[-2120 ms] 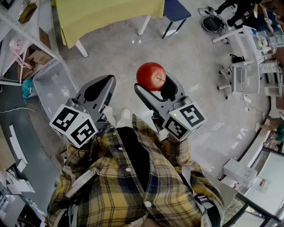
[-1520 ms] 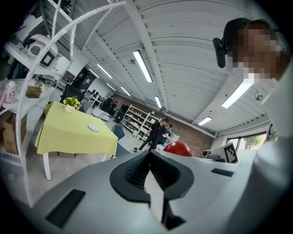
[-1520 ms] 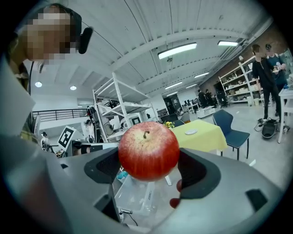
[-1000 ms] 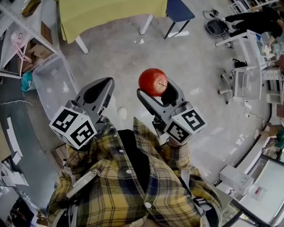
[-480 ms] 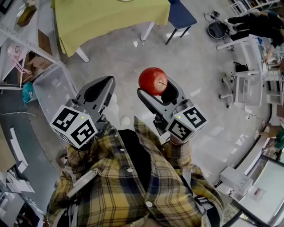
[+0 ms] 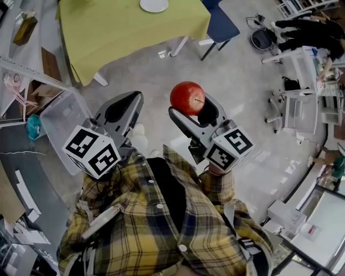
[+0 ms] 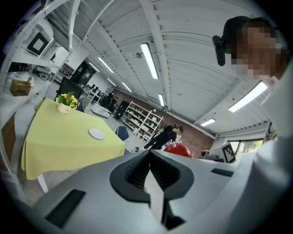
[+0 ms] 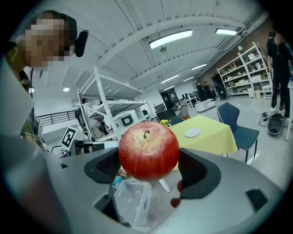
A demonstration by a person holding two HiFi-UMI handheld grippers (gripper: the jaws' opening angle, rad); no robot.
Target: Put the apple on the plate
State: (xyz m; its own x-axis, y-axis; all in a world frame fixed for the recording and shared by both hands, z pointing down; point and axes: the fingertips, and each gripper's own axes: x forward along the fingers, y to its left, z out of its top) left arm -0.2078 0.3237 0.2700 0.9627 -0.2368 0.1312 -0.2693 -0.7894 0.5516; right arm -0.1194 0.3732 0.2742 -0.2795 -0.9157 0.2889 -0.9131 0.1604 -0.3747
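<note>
Workshop w/ grey floor [image 6: 161,70]: the yellow-clothed counter [image 6: 124,27] stands ahead of me, w/ the white plate [image 6: 154,5] on its top, well apart from both my grippers. My right gripper [image 6: 191,105] has its jaws clamped on the red apple [image 6: 185,96], held in the air above the floor. My left gripper [image 6: 127,100] hangs beside it, jaws pressed together, nothing btwn them.

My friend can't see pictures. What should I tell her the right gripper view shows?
The right claw is clamped on a red apple, stem up. Farther off, a white plate sits on a yellow table, with a blue chair beside it.
</note>
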